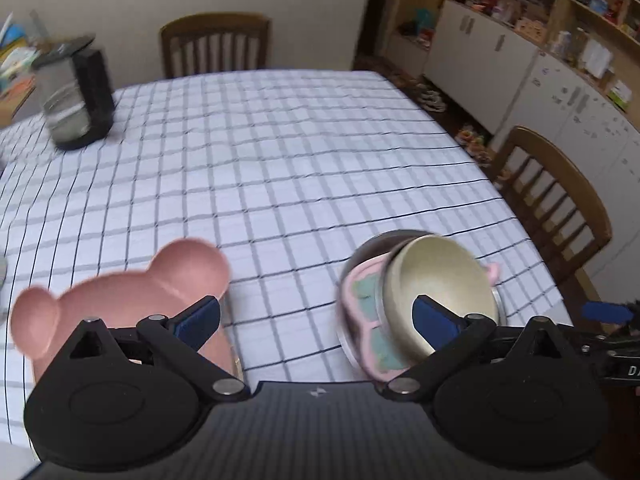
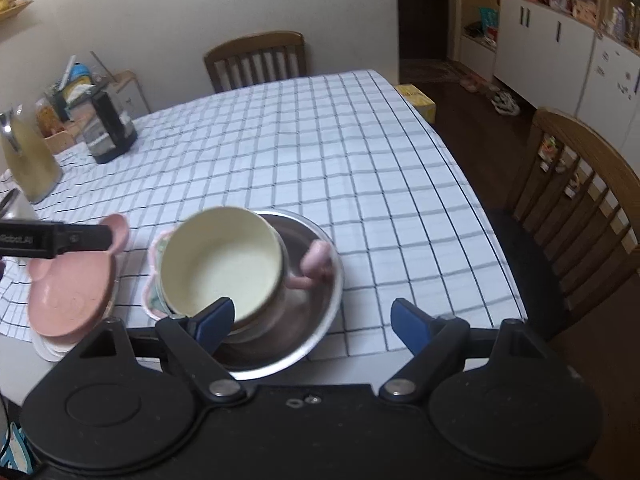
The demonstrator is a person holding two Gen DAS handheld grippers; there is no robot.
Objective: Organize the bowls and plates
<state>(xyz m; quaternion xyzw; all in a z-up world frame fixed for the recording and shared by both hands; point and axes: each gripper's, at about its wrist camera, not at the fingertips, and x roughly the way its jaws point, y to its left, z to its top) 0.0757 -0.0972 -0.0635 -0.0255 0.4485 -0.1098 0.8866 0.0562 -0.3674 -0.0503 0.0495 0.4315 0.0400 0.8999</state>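
A pink bear-shaped plate [image 1: 132, 292] [image 2: 68, 292] lies at the table's near left on white plates [image 2: 48, 350]. To its right a steel bowl [image 2: 316, 320] [image 1: 372, 244] holds a pink-and-green dish [image 1: 364, 312] and a tilted cream bowl [image 2: 220, 260] [image 1: 440, 280]. My left gripper [image 1: 316, 320] is open, hovering above the table between the pink plate and the bowl stack. My right gripper [image 2: 312, 320] is open, over the steel bowl's near rim, with its left finger [image 2: 212, 320] in front of the cream bowl. The left gripper's arm [image 2: 52, 240] shows over the pink plate.
A checked cloth covers the table [image 1: 280, 152]. A black kettle [image 1: 76, 92] [image 2: 110, 128] stands far left, with a yellow jug [image 2: 28, 160] near it. Wooden chairs stand at the far side [image 1: 216, 44] and right side [image 2: 580, 208]. Cabinets [image 1: 520, 60] line the right wall.
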